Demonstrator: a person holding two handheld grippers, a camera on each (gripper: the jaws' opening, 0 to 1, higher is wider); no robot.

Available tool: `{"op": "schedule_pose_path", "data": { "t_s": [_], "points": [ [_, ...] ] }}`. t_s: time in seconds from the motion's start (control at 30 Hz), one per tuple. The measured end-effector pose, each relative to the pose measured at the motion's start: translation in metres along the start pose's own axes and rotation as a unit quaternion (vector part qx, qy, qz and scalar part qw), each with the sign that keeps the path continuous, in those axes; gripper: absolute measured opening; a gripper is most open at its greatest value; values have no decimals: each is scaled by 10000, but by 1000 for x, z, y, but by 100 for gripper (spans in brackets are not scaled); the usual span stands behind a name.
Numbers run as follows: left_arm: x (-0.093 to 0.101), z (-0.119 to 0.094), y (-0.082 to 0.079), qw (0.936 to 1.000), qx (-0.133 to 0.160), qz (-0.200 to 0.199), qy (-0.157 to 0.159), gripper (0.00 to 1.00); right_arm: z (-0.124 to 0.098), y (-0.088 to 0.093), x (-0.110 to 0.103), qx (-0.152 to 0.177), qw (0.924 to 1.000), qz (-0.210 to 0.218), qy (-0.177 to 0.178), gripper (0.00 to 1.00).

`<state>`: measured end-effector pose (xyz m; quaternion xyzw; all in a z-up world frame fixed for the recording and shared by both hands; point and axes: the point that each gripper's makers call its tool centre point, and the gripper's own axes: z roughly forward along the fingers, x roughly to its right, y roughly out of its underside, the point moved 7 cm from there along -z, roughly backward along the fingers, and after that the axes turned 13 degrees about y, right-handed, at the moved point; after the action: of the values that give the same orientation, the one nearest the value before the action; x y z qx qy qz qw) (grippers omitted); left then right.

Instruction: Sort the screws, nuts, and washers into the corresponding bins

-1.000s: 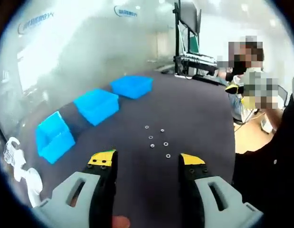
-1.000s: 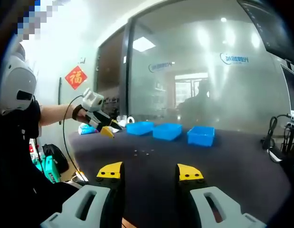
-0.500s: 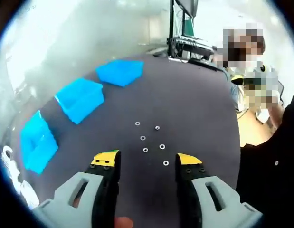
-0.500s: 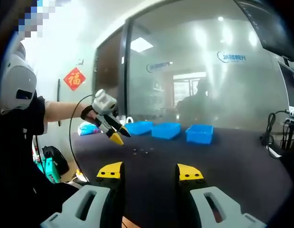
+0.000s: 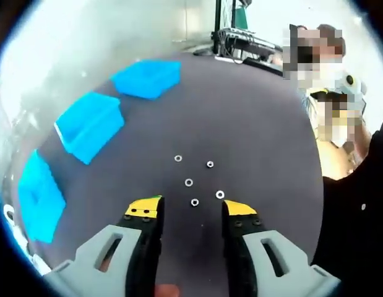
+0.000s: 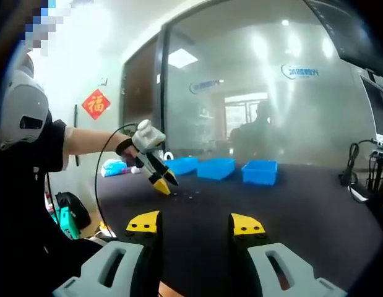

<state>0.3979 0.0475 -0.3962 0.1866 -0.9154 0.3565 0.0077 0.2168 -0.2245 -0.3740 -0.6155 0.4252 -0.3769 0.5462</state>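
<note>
The dark table [image 5: 253, 124] is spanning the middle of the left gripper view. Three blue bins [image 5: 89, 124] are sitting in a row along its upper-left side; in the right gripper view they are lying at centre [image 6: 217, 168]. The left hand-held gripper [image 5: 190, 209] is rising from the bottom of its view with its jaws released and nothing between them; it is also reaching in from the left of the right gripper view [image 6: 161, 184]. The right hand-held gripper [image 6: 196, 224] is likewise standing released at bottom centre. Five small washers [image 5: 195, 202] are lying apart on the table, just above the left jaw tips.
</note>
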Motion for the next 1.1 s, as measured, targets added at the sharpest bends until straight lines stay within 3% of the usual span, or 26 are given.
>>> {"op": "schedule_pose_path", "data": {
  "t_s": [0.37,0.6,1.1],
  "points": [
    [-9,8,2,9998,-219,-17,21,32,3,1,3,-22,10000,20,-3,38],
    [-16,8,1,9998,-132,-131,-29,22,4,1,4,-24,10000,34,-1,38],
    [-10,12,4,9996,-188,-133,139,10,3,3,2,-12,10000,46,-4,38]
  ]
}}
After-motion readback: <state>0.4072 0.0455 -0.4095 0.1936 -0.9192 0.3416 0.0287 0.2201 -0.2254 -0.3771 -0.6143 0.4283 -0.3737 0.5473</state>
